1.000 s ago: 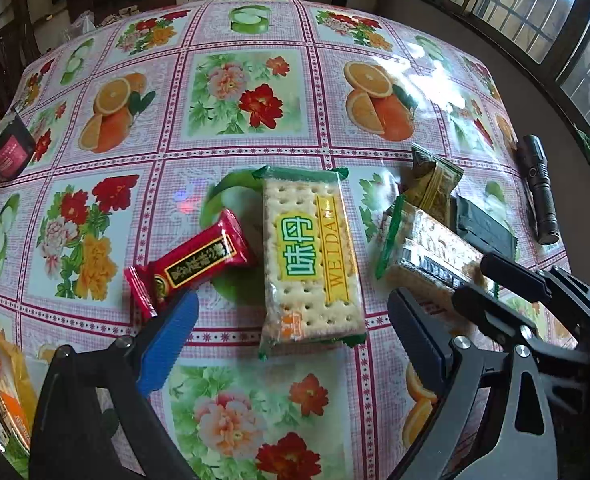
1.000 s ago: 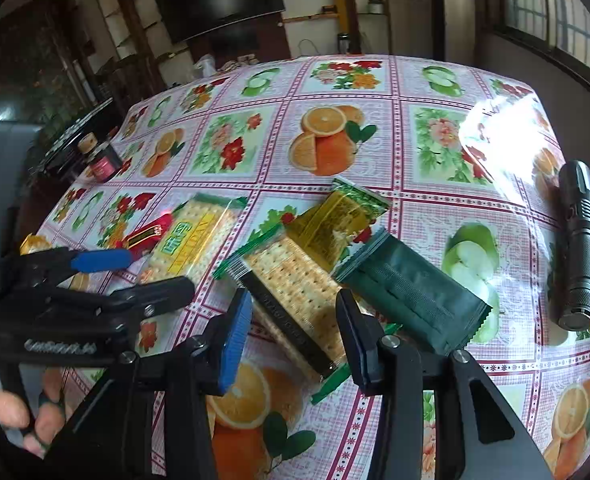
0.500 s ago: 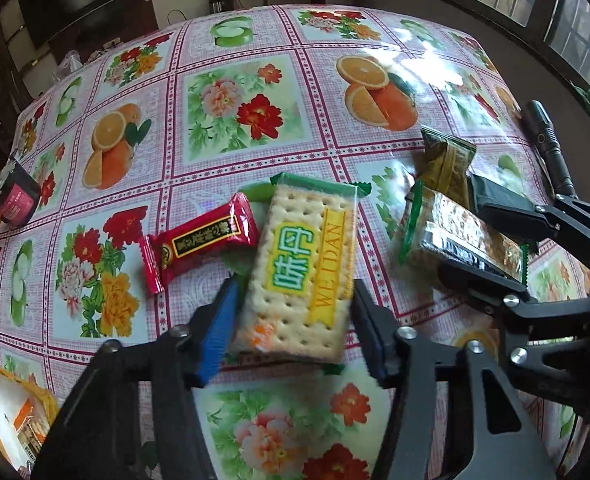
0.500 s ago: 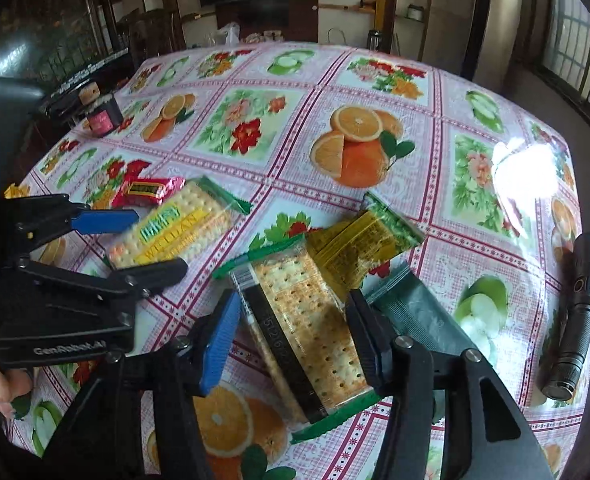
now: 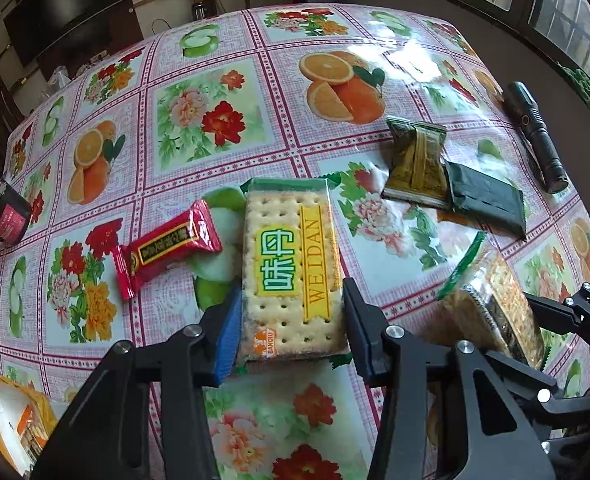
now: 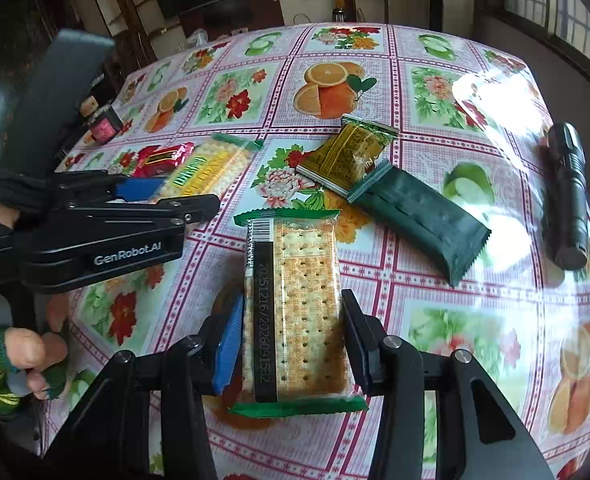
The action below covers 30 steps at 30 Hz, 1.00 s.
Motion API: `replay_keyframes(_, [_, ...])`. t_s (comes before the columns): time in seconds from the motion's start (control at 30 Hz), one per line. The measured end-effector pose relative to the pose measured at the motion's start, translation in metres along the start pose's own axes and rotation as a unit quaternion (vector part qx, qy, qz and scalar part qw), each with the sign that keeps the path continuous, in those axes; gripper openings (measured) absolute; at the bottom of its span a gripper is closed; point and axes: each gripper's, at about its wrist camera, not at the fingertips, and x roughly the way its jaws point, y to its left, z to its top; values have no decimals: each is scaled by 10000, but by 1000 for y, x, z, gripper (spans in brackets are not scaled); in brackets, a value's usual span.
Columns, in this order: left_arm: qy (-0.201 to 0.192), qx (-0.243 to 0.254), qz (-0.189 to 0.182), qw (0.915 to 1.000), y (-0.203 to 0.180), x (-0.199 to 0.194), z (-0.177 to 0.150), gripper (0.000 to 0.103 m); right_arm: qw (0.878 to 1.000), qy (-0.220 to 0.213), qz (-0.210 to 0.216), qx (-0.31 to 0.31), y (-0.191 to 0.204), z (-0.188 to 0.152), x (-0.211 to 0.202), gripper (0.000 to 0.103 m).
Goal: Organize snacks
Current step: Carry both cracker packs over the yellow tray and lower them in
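Gripping near the bottom end of a clear-wrapped pack of square crackers with a yellow and green "WEIDAN" label (image 5: 291, 268), my left gripper (image 5: 291, 320) had its blue pad and black pad pressed against the pack's two long sides. That pack lay on the glossy fruit-and-flower tablecloth (image 5: 199, 120), with a red foil-wrapped snack bar (image 5: 167, 246) just beside it on its left.

My right gripper (image 6: 293, 336) straddled a second clear cracker pack with green sealed ends and a black date strip (image 6: 295, 304). Its jaws were closing, and both pads met the pack's long sides. The pack looked lifted off the cloth in the left wrist view, though I could not tell for certain.

Farther across the table, an olive-yellow crinkled snack packet (image 6: 349, 154) overlapped one end of a dark green flat foil pouch (image 6: 419, 216). A black metal torch (image 6: 567, 196) lay well apart from them near the table's right edge.

As for containers, an orange plastic bag (image 5: 11, 416) sat at the lower left corner of the left wrist view, open, with something printed and boxy inside that I could not make out. A small dark box with a pink label (image 5: 9, 216) stood near the far left edge of the table; its contents were hidden.
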Motion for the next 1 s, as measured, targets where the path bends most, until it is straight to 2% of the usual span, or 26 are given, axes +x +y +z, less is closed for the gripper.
replay_keyframes(0.13, [-152,-138,-224,9995,0,-26,-35,48,9993,-288,24,253,-2,-28,-31,46])
replay_keyframes(0.2, [-527,-264,-489,9971,5,-57,-59,48,9981,-484,129,370,-1,-44,-49,46])
replay_keyframes(0.27, [-923,-358,-508,9938,8,-93,-85,48,9961,-679,303,472,1,-57,-66,46])
replay_keyframes(0.4, [-1654,-483,29,9850,14,-158,-132,48,9935,-929,498,429,21,-78,-86,46])
replay_keyframes(0.5, [-2079,-611,571,9746,22,-193,-162,48,9923,-1056,627,175,46,-86,-92,46])
replay_keyframes(0.57, [-2218,-748,885,9682,34,-207,-179,48,9912,-1111,721,9,63,-91,-95,46])
replay_keyframes(0.83, [-2780,-1193,1504,9412,69,-252,-232,48,9865,-1147,981,-642,126,-102,-98,46])
replay_keyframes(1.0, [-2897,-1348,1632,9334,82,-264,-248,48,9829,-1190,1038,-950,157,-105,-99,46])
